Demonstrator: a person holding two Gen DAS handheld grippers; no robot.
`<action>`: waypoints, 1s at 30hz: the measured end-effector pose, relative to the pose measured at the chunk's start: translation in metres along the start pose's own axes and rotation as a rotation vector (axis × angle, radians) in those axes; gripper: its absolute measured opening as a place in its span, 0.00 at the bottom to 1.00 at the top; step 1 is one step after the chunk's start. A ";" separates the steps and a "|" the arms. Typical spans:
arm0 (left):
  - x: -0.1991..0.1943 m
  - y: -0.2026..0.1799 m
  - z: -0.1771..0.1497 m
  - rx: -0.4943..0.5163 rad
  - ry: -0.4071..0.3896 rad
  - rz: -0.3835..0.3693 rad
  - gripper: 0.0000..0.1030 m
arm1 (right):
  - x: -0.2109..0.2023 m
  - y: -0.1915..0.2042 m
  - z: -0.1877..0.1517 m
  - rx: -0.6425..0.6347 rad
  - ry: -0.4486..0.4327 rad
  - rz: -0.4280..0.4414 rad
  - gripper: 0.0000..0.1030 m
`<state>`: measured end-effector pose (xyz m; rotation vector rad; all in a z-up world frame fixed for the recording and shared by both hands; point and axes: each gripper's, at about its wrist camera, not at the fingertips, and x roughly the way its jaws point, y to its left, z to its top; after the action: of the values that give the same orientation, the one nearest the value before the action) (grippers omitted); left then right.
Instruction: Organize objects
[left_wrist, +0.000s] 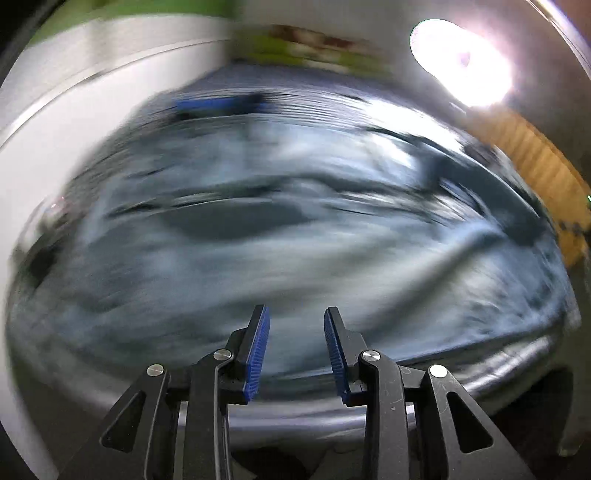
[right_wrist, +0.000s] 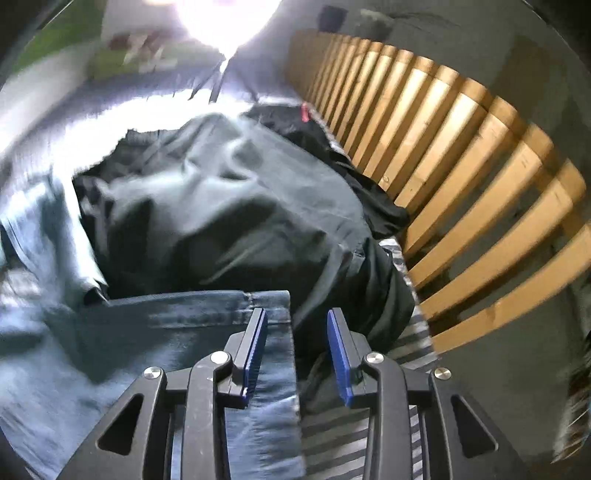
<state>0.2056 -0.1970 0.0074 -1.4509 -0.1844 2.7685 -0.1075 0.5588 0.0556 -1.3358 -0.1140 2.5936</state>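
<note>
In the right wrist view, blue jeans (right_wrist: 155, 332) lie on a bed, their hem edge under my right gripper (right_wrist: 297, 325), which is open and empty just above the cloth. A dark green-grey garment (right_wrist: 221, 206) is heaped beyond the jeans, and a black garment (right_wrist: 354, 173) lies past it by the slats. The left wrist view is heavily motion-blurred: my left gripper (left_wrist: 296, 323) is open and empty above blurred blue-grey fabric (left_wrist: 280, 221). A blue blurred shape (left_wrist: 218, 104) shows far off.
A wooden slatted bed frame (right_wrist: 461, 155) runs along the right. A striped sheet (right_wrist: 413, 332) shows beneath the clothes. A bright light (left_wrist: 465, 62) glares at the far end; it also shows in the right wrist view (right_wrist: 225, 18). A grey floor (right_wrist: 517, 387) lies under the slats.
</note>
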 end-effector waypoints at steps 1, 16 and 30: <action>-0.005 0.028 -0.002 -0.065 -0.005 0.031 0.32 | -0.008 0.000 -0.001 0.007 -0.012 0.013 0.30; 0.018 0.083 0.084 -0.114 -0.102 0.048 0.52 | -0.096 0.120 0.018 -0.106 -0.102 0.317 0.42; 0.078 -0.046 0.167 0.103 -0.066 -0.030 0.55 | -0.006 0.227 0.026 -0.286 0.121 0.379 0.46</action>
<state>0.0220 -0.1630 0.0431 -1.3240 -0.0627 2.7586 -0.1619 0.3375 0.0369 -1.7616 -0.2402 2.8778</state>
